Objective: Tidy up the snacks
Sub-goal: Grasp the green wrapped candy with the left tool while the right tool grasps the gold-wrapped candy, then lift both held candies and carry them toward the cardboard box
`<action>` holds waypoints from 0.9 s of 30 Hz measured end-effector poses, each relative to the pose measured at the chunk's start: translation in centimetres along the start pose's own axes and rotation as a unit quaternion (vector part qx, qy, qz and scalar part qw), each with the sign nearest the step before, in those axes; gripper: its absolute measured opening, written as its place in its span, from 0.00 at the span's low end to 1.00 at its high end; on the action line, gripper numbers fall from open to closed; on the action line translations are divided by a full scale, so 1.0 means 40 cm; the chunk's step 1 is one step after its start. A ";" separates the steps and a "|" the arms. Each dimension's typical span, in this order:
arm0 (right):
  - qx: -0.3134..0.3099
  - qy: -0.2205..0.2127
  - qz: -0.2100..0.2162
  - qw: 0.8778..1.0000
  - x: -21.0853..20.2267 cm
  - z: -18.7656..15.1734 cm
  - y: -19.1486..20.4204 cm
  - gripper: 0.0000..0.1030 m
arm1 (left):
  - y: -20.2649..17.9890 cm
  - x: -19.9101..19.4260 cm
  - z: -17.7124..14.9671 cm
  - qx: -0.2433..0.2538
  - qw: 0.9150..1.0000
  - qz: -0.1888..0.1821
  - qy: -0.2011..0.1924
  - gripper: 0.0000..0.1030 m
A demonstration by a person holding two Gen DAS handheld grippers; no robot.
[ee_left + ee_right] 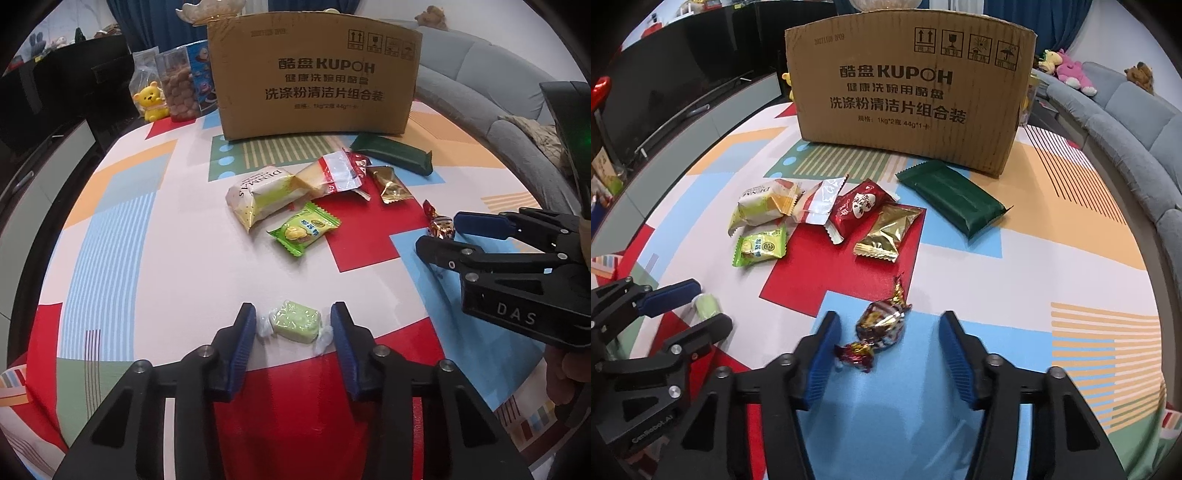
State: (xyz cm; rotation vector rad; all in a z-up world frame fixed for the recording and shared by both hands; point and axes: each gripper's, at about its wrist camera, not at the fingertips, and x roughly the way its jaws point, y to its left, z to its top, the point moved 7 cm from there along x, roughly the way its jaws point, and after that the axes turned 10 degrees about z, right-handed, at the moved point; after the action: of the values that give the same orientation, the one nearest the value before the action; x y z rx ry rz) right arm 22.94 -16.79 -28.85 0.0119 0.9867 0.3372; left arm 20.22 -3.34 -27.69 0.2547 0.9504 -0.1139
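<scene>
Two sweets sit ready for pickup, one between each pair of blue pads. Between the jaws of the left gripper lies a pale green cube-shaped candy in clear twisted film; the pads stand apart, flanking the twisted wrapper ends on either side, with no firm press visible on the body. Between the jaws of the right gripper lies a foil-wrapped candy in red, gold and brown, nearer the left-hand pad, its lower twist touching or almost touching that pad while the other pad stands clear.

Both pieces look light and small. The green cube seems firm, so a squeeze across its flat sides should hold better than pinching the soft film tails. The foil one looks crinkly and slick, likely to skid or rotate; its rounded middle is the safer place to close on.

Ahead of both tools, past more wrapped snacks, stands the brown cardboard box, probably the destination.
</scene>
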 end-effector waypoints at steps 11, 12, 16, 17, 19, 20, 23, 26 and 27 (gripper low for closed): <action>-0.016 -0.006 -0.002 1.000 -0.014 0.007 0.011 0.24 | 0.014 -0.006 0.006 -0.007 1.000 0.006 -0.002 0.29; -0.017 -0.008 -0.002 1.000 -0.017 0.010 0.012 0.24 | 0.015 -0.008 0.008 -0.008 1.000 0.006 -0.004 0.29; -0.025 -0.014 -0.005 1.000 -0.031 0.018 0.021 0.24 | 0.018 -0.018 0.015 -0.010 1.000 0.009 -0.011 0.29; -0.026 -0.016 -0.005 1.000 -0.035 0.019 0.023 0.24 | 0.019 -0.021 0.016 -0.010 1.000 0.010 -0.012 0.29; -0.030 -0.018 -0.007 0.999 -0.042 0.021 0.027 0.24 | 0.023 -0.027 0.020 -0.010 1.000 0.013 -0.015 0.29; -0.032 -0.020 -0.008 0.999 -0.046 0.023 0.029 0.24 | 0.024 -0.029 0.021 -0.011 1.000 0.014 -0.016 0.29; -0.037 -0.023 -0.009 0.999 -0.059 0.026 0.036 0.23 | 0.028 -0.036 0.024 -0.012 1.000 0.017 -0.018 0.29; -0.043 -0.029 -0.011 0.999 -0.076 0.031 0.043 0.24 | 0.028 -0.049 0.031 -0.011 0.999 0.019 -0.024 0.29; -0.044 -0.032 -0.011 0.998 -0.082 0.033 0.046 0.23 | 0.029 -0.052 0.032 -0.012 0.999 0.020 -0.026 0.29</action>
State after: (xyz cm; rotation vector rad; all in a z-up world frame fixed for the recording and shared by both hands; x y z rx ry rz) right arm 21.87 -15.81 -25.13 -0.0687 0.9080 0.3582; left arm 20.29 -2.59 -25.10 0.2480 0.8942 -0.0723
